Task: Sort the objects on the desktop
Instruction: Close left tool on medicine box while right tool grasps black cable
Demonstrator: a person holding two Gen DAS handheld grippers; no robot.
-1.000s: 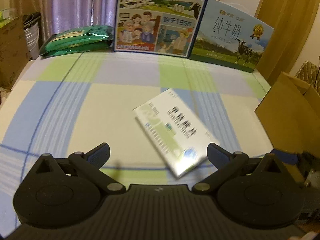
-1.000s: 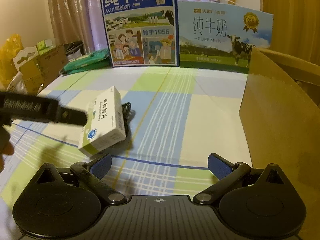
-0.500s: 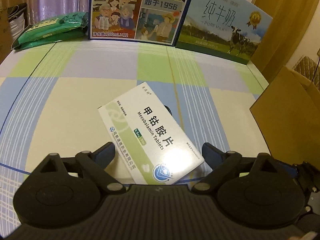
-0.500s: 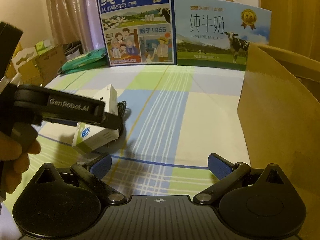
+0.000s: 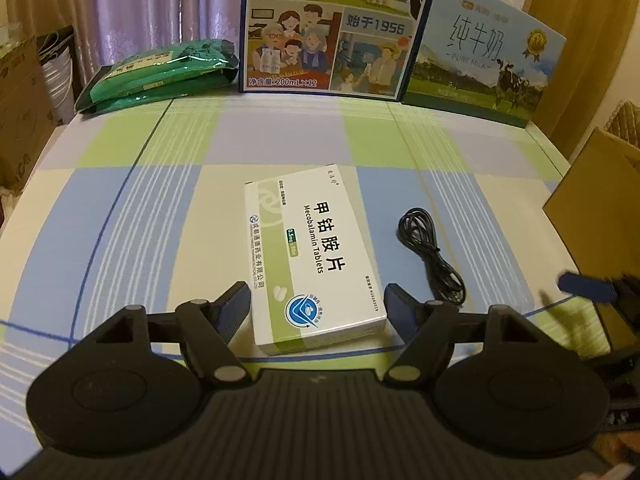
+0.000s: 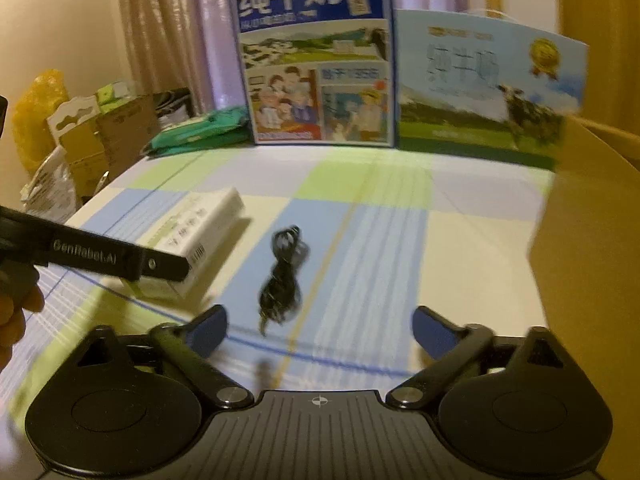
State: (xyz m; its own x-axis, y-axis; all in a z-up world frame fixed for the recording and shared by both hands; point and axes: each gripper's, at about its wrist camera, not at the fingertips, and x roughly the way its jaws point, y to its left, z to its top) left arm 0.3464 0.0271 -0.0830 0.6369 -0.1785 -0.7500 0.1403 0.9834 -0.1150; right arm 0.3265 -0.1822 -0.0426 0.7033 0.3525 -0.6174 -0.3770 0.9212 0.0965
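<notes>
Far left, two green foil packets point(image 5: 160, 76) are lying stacked at the back edge of the checked tablecloth point(image 5: 120, 208), just beside a tall blue milk carton case point(image 5: 332, 28) that is standing upright. To its right a pale blue milk gift box point(image 5: 484, 56) is standing, touching the case at one edge.

Centre of the cloth, the white and green Mecobalamin Tablets box point(image 5: 316, 256) is lying flat, label up. The left gripper point(image 5: 316, 308) is sitting with its jaws spread wide, one blue pad at each side of the box's near end; the pads are close to the cardboard, but firm contact cannot be confirmed, so the claw is reading as released. In the right wrist view the same gripper's arm is crossing in front of the tablet box point(image 6: 196, 236), with part of a hand point(image 6: 16, 312) showing at the left border.

Right of the box, and apart from it, a coiled black cable point(image 5: 434, 256) is resting on a blue square. The right gripper point(image 6: 320, 330) is hovering above the cloth with jaws released and nothing between them, the cable point(image 6: 282, 276) lying just ahead; this view is motion-blurred.

Far right, a brown cardboard box point(image 5: 600, 216) is standing at the table's edge.
</notes>
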